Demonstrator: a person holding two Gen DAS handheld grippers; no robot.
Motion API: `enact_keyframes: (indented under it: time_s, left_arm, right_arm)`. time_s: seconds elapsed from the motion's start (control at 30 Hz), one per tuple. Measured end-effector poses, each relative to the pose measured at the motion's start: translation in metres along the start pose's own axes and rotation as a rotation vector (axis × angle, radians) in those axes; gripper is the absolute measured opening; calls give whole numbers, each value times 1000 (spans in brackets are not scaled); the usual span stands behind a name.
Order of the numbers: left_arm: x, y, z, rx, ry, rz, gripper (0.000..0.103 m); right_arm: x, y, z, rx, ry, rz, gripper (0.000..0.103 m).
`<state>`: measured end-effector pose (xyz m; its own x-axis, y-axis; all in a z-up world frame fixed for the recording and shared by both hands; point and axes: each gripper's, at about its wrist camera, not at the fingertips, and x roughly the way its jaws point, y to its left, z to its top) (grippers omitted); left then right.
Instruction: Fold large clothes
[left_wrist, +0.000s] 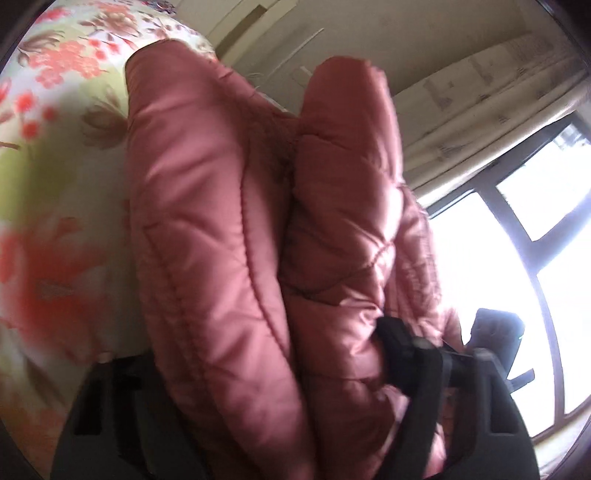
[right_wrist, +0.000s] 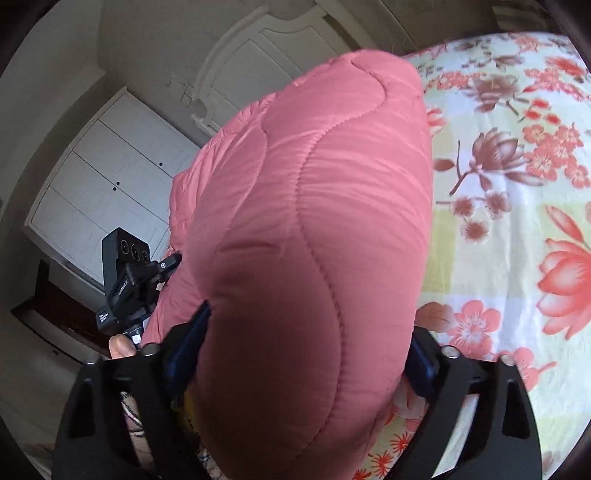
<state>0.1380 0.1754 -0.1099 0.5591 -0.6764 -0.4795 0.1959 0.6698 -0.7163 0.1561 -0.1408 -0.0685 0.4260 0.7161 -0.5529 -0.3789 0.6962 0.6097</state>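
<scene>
A pink quilted padded jacket (left_wrist: 229, 229) fills the middle of the left wrist view, bunched in two thick folds and lifted off the bed. My left gripper (left_wrist: 295, 369) is shut on it; one black finger (left_wrist: 402, 350) shows at the right, the other is hidden by fabric. In the right wrist view the same jacket (right_wrist: 314, 221) bulges between my blue-padded fingers (right_wrist: 192, 332). My right gripper (right_wrist: 303, 354) is shut on it. The left gripper's camera unit (right_wrist: 125, 273) shows at the left, close to the jacket.
A bed with a floral sheet (right_wrist: 517, 184) lies under and beside the jacket, and also shows in the left wrist view (left_wrist: 55, 110). White cupboard doors (right_wrist: 110, 177) stand behind. A bright window (left_wrist: 535, 240) and curtain (left_wrist: 480, 103) are at the right.
</scene>
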Motion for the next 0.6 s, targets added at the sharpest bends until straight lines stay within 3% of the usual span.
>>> enact_keyframes:
  time_s: [0.1,0.27,0.37,0.47,0.53,0.6]
  left_arm:
    - [10,-13,10,-8,-17,-76,50]
    - [50,-73,53,87,-37,-93,49]
    - [86,-106,77,146,-40,-88,50]
    - [143,-122,93,164,5,-41,51]
    - [172,-113,95,128,55,8,52]
    - [213,-92,86,52,114,93,67]
  right_arm:
    - [-18,12,-1,-81,-95,-38,68]
    - [-57,24,13,-187,-263,-99,64]
    - [-89,8,32,-166,-348,-128,64]
    - [-111,-15,51,-144,-418,-157,64]
    - [-118,-38,67,-97,-430,-183,64]
    - [-117,-65,76,-39,-410,-224,64]
